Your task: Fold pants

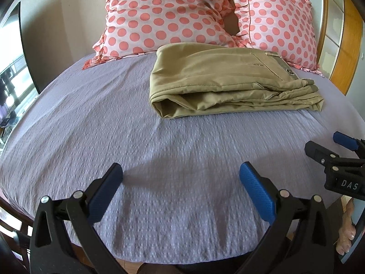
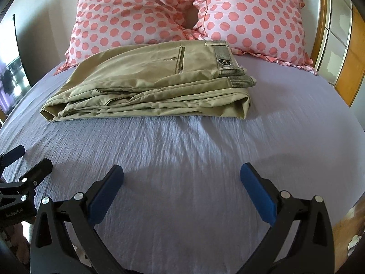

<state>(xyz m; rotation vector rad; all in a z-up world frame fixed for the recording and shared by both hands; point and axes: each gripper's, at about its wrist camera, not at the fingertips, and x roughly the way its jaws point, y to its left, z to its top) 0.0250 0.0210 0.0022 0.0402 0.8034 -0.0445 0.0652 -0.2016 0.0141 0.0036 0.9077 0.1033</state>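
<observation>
Khaki pants point(image 1: 228, 82) lie folded in a compact stack on the lavender bed sheet point(image 1: 114, 125), just in front of the pillows; in the right wrist view the pants point(image 2: 155, 84) show a back pocket and waistband on top. My left gripper point(image 1: 181, 171) is open and empty, held over the sheet well short of the pants. My right gripper point(image 2: 182, 172) is open and empty too, also back from the pants. The right gripper shows at the right edge of the left wrist view point(image 1: 328, 146), the left gripper at the left edge of the right wrist view point(image 2: 25, 159).
Two pink polka-dot pillows point(image 1: 168, 16) point(image 2: 255, 18) lean against the wall behind the pants. A wooden headboard or wardrobe frame point(image 2: 351, 68) stands at the right. A dark screen point(image 1: 20, 52) stands at the left. The bed's front edge point(image 1: 159, 260) is below the grippers.
</observation>
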